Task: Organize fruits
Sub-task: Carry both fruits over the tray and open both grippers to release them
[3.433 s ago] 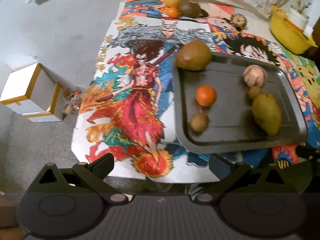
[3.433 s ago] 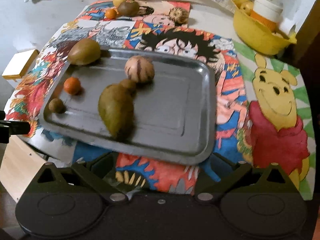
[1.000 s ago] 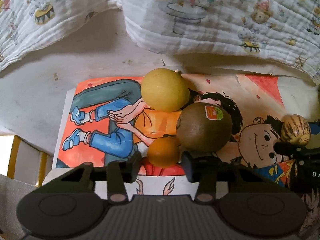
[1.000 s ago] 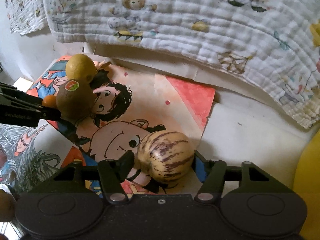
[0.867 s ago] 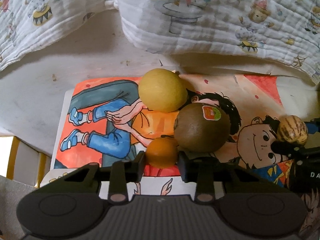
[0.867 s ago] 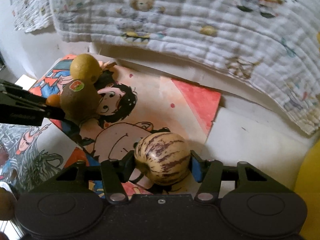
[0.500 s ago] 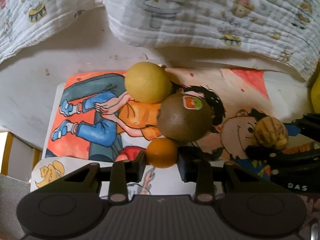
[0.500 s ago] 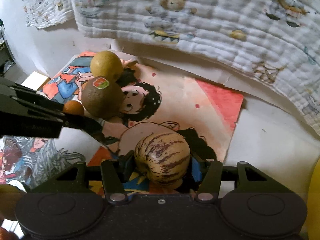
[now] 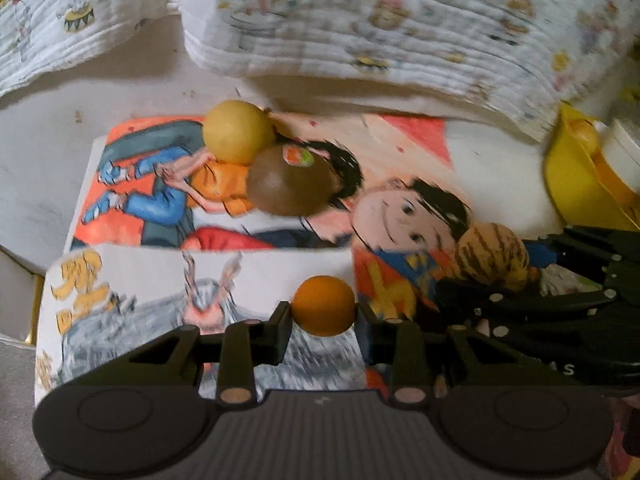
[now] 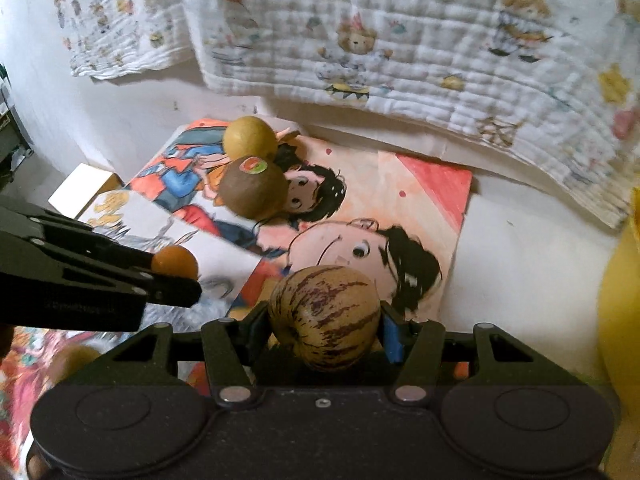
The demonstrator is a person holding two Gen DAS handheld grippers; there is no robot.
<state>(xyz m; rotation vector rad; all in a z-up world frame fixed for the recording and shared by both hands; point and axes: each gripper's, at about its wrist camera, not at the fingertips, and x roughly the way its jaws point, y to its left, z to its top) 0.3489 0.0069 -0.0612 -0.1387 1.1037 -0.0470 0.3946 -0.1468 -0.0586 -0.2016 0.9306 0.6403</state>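
My left gripper (image 9: 323,314) is shut on a small orange (image 9: 323,305) and holds it above the cartoon posters. My right gripper (image 10: 324,320) is shut on a striped tan melon (image 10: 324,316), also lifted. In the left wrist view the melon (image 9: 493,254) and the right gripper (image 9: 560,280) show at the right. In the right wrist view the orange (image 10: 175,261) and the left gripper (image 10: 176,276) show at the left. A yellow round fruit (image 9: 238,136) and a brown fruit with a sticker (image 9: 290,180) lie touching on the poster behind.
Printed white cloths (image 9: 380,28) hang at the back over the white surface. A yellow bowl (image 9: 580,176) stands at the right. A white and gold box (image 10: 82,188) sits left of the posters. A brown fruit (image 10: 70,362) lies blurred at the lower left.
Both grippers closed on their fruits, the left on the orange and the right on the melon, then lifted and pulled back from the two fruits left on the poster.
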